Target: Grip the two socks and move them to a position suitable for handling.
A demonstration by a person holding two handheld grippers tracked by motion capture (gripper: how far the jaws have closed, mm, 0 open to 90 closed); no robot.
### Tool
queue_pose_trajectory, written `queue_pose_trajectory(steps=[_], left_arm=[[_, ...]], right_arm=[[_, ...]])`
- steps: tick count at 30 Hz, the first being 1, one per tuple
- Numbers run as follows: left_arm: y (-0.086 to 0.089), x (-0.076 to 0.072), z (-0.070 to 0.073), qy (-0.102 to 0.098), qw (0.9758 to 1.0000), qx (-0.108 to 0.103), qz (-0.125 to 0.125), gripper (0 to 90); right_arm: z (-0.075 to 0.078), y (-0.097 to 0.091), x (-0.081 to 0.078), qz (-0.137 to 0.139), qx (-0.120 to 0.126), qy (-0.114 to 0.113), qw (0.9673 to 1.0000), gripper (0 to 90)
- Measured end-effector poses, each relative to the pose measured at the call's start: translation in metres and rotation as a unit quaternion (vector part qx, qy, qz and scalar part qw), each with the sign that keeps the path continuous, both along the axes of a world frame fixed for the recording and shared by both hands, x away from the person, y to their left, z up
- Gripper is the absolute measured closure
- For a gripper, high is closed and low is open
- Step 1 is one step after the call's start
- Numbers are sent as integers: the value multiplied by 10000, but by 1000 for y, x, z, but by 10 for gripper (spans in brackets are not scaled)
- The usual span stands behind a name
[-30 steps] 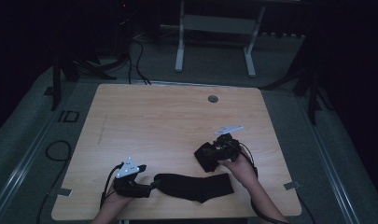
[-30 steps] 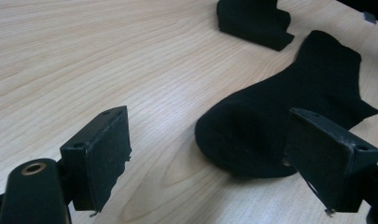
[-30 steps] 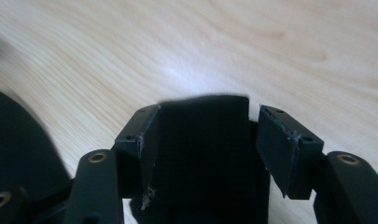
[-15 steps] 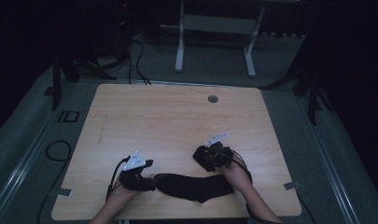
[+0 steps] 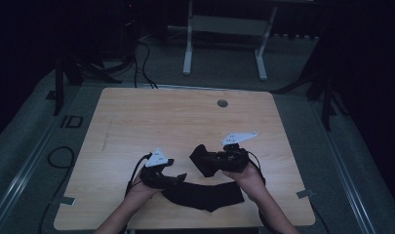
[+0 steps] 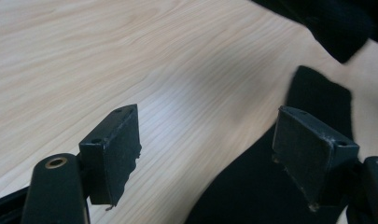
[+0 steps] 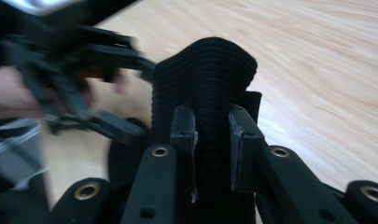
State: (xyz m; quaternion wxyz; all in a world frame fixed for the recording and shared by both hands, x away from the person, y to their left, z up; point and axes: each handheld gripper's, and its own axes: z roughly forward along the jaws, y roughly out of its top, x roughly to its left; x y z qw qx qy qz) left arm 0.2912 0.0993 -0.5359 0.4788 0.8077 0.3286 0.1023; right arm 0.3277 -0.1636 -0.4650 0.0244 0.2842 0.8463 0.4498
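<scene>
A black knit sock (image 5: 205, 194) lies near the table's front edge, one end lifted. My right gripper (image 5: 205, 162) is shut on that raised end; in the right gripper view the sock (image 7: 210, 84) bulges up between the two pads (image 7: 184, 128). My left gripper (image 5: 178, 178) stands open just above the sock's left end. In the left gripper view its jaws are wide apart, the right pad (image 6: 312, 149) over the black sock (image 6: 270, 186) and the left pad (image 6: 114, 144) over bare wood.
The light wooden table (image 5: 151, 122) has a small round grommet (image 5: 222, 103) near its far edge. Behind the table are cables on the floor and the white legs of a stand (image 5: 187, 53). Blurred, the left gripper (image 7: 74, 79) shows in the right gripper view.
My right gripper has lifted the sock's right end and carried it leftward. My left gripper has slid right to the sock's other end.
</scene>
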Motion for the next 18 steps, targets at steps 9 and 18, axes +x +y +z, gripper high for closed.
queue_pose_trajectory(steps=[9, 18], left_arm=[[-19, -4, 20, -409, 9970, -161, -632, 295], [-23, -4, 22, -445, 9956, -264, -778, 896]], right_arm=[[-4, 14, -10, 405, 150, 201, 9989, 745], [-8, 5, -2, 130, 351, 298, 9989, 729]])
